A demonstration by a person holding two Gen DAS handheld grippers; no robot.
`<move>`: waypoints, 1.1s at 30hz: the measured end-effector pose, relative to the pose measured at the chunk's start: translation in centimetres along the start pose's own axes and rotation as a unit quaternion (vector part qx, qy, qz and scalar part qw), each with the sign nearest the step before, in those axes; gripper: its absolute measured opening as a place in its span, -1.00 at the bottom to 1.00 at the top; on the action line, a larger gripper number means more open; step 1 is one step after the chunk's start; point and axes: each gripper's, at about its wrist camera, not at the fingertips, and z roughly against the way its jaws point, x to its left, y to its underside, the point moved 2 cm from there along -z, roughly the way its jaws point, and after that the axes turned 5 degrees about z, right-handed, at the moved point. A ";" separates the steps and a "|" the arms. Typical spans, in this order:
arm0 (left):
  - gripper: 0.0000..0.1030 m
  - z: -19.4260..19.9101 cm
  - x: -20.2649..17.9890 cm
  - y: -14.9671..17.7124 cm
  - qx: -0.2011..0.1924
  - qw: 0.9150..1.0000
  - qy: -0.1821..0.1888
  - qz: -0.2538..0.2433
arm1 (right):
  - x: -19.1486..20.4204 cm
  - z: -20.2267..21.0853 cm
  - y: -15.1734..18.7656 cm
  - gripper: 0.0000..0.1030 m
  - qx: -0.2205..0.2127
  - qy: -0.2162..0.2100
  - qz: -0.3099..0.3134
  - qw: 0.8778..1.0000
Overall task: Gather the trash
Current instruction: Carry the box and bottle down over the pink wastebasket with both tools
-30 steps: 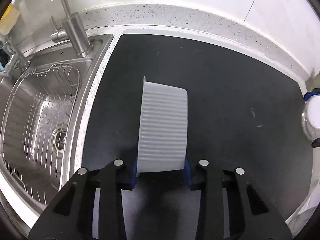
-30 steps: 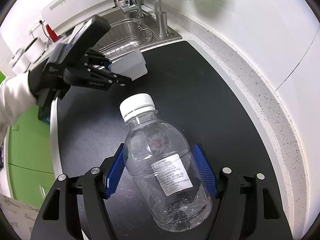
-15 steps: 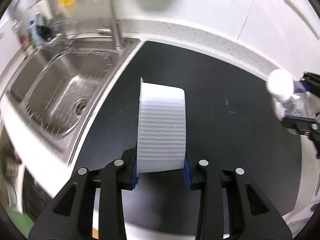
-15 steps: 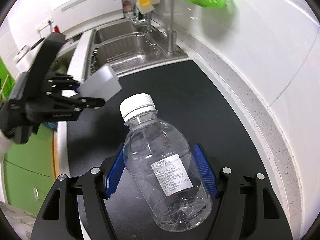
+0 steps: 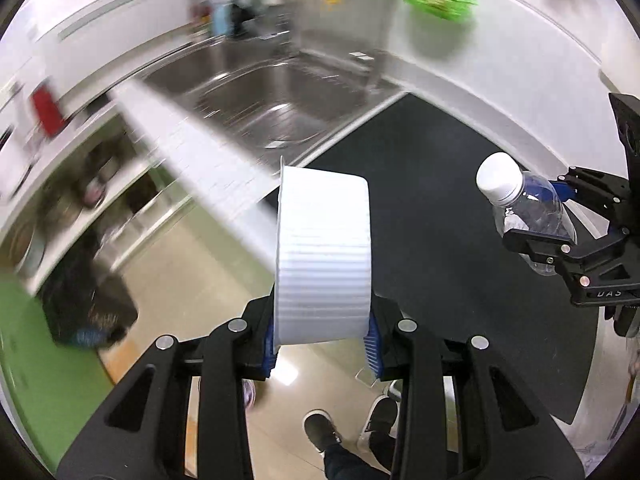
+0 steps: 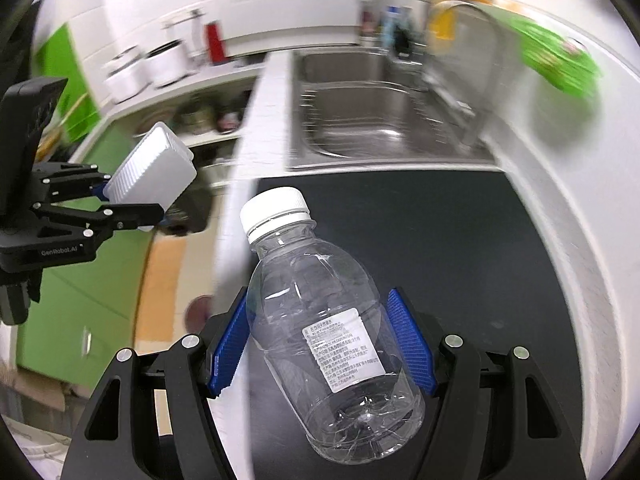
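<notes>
My left gripper (image 5: pixel 322 340) is shut on a white ribbed plastic container (image 5: pixel 323 256), held on its side over the counter's front edge and the floor. The right wrist view shows that container (image 6: pixel 154 174) at the left in the left gripper (image 6: pixel 132 204). My right gripper (image 6: pixel 320 344) is shut on an empty clear plastic bottle (image 6: pixel 332 336) with a white cap, carried above the black countertop (image 6: pixel 460 240). In the left wrist view the bottle (image 5: pixel 524 208) and the right gripper (image 5: pixel 560 216) appear at the right.
A steel sink (image 5: pixel 276 92) with a tap lies beyond the black counter (image 5: pixel 440 200). A green basket (image 6: pixel 556 60) hangs on the white wall. Below the counter edge are glossy floor (image 5: pixel 192 280), green cabinet fronts (image 6: pixel 80 288), open shelves and a person's shoes (image 5: pixel 320 428).
Both grippers have swung left and off toward the counter's front edge with their loads. The left one now hangs over the floor; the sink has shifted from left to top centre.
</notes>
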 end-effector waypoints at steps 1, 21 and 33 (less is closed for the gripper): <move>-0.33 0.4 1.4 0.9 0.000 1.000 -0.007 0.014 | 1.1 -0.5 -0.4 0.29 -0.001 -0.009 0.006 1.000; -0.33 -8.8 29.2 24.0 0.074 0.961 -0.057 0.261 | 27.7 -25.4 -2.2 0.29 0.098 -0.136 0.119 0.979; -0.23 -26.7 35.9 34.5 0.121 0.944 -0.027 0.306 | 29.6 -39.6 6.5 0.29 0.164 -0.135 0.112 0.971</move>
